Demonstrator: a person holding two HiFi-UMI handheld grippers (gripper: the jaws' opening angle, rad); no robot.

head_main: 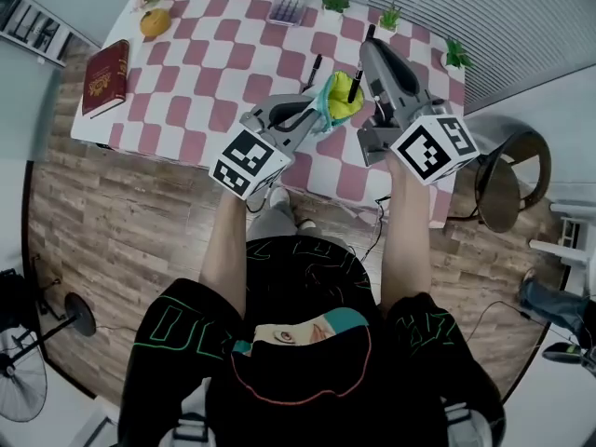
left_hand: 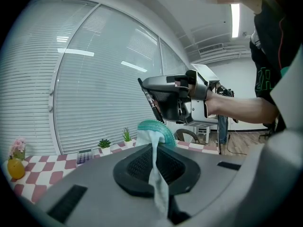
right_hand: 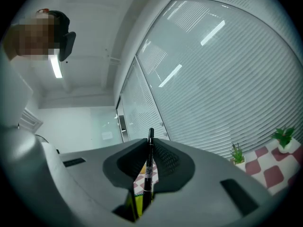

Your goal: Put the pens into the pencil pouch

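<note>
Our left tool (left_hand: 154,167) is pressed shut on the pouch (head_main: 340,101), pinching its pale lining and holding it above the worktop's (head_main: 214,73) near edge. Our right tool (right_hand: 149,167) pinches a black pen (right_hand: 150,157) upright, lower end at the pouch's yellow mouth.

Table (head_main: 200,110), seen from its near side:
- Book (head_main: 105,77): on the left end.
- Small ornament (head_main: 155,20), perhaps a fruit: far left corner, behind the book.
- Calculator (head_main: 287,9): far edge, about centre.
- Row of potted plants (head_main: 391,15): along the far edge, right of the calculator and out to the right corner.
- Loose pen (head_main: 315,67): lying mid-table, just left of the pencil pouch (head_main: 337,101).
- Pencil pouch: above the table, in the left gripper (left_hand: 154,167).
- Held pen (head_main: 355,84): upright in the right gripper (right_hand: 148,162), just right of the pouch.

Floor:
- Chair (head_main: 507,180): right of the table.
- Fan (head_main: 19,380): near left.
</note>
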